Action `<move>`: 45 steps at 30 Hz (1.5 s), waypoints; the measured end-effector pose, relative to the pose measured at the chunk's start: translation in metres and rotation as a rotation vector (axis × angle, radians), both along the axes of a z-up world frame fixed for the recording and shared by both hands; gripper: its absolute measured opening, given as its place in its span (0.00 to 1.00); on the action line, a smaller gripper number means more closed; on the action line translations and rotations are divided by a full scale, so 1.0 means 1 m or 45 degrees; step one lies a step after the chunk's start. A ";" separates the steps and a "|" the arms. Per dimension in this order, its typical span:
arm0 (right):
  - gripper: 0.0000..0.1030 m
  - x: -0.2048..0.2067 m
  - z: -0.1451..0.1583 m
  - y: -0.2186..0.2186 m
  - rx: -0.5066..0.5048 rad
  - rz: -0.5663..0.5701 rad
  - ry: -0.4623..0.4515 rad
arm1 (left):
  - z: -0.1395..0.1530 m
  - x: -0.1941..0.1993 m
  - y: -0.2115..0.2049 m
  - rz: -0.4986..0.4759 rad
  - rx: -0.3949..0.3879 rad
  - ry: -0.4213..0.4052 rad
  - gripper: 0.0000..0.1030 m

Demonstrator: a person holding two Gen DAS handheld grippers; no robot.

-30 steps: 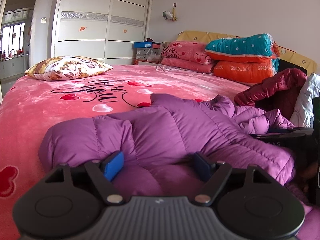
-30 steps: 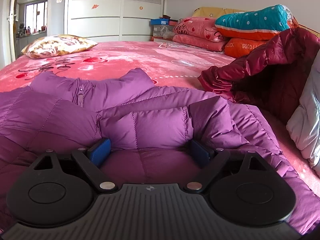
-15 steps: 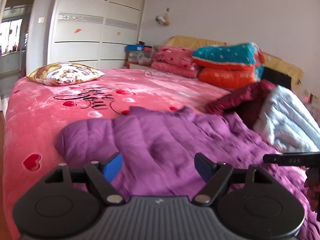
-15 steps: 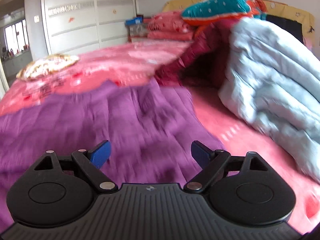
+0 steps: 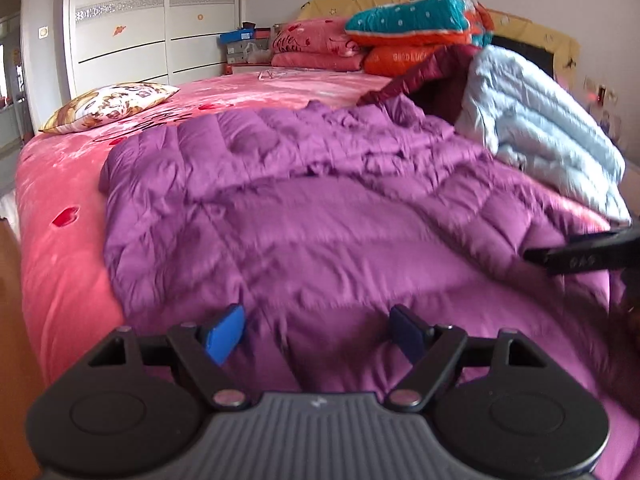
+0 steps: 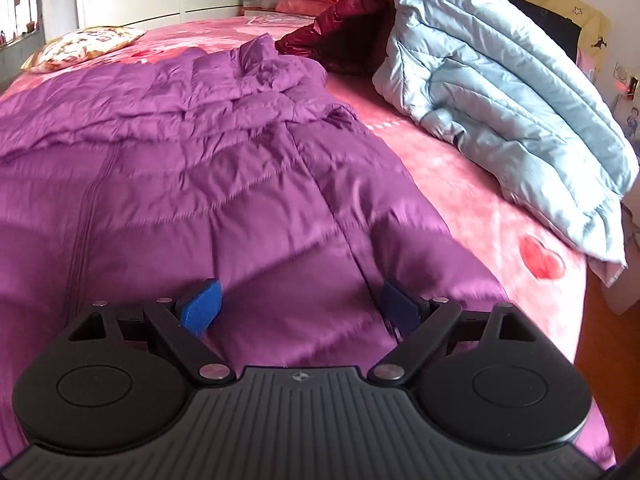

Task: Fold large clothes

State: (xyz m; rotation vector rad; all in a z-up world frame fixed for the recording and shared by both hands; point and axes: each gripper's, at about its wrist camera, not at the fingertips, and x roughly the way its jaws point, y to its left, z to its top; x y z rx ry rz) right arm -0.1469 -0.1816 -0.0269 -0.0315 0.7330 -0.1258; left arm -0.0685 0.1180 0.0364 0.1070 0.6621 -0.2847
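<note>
Fingers (image 5: 222,334) on both my grippers are spread wide, pinching nothing, above the purple jacket (image 5: 320,208).

One purple jacket lies spread nearly flat across the near end of the bed (image 5: 60,248), unfolded as far as I can see, so every fold is ahead. Beyond the purple jacket wait one light blue jacket (image 6: 500,92) and one maroon jacket (image 6: 344,28), both heaped and unfolded. One patterned pillow (image 5: 108,106) lies farther back. My right gripper (image 6: 300,308) hovers near the jacket's right edge.

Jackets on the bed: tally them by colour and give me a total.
purple jacket: 1
dark red jacket: 1
light blue jacket: 1
Total: 3
</note>
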 end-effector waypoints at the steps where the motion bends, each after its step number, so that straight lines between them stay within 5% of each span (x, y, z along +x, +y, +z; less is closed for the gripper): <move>1: 1.00 -0.007 0.000 -0.001 0.001 -0.001 -0.002 | -0.001 -0.006 -0.001 0.005 0.015 -0.006 0.77; 21: 1.00 -0.109 0.000 -0.016 0.039 -0.065 0.089 | -0.009 -0.089 -0.016 -0.009 0.167 -0.007 0.78; 37: 1.00 -0.129 0.005 -0.003 0.004 -0.069 0.201 | 0.010 -0.123 0.004 -0.016 0.034 0.046 0.79; 45: 1.00 -0.138 0.011 -0.007 0.026 -0.077 0.188 | 0.030 -0.132 0.026 0.133 -0.053 -0.042 0.80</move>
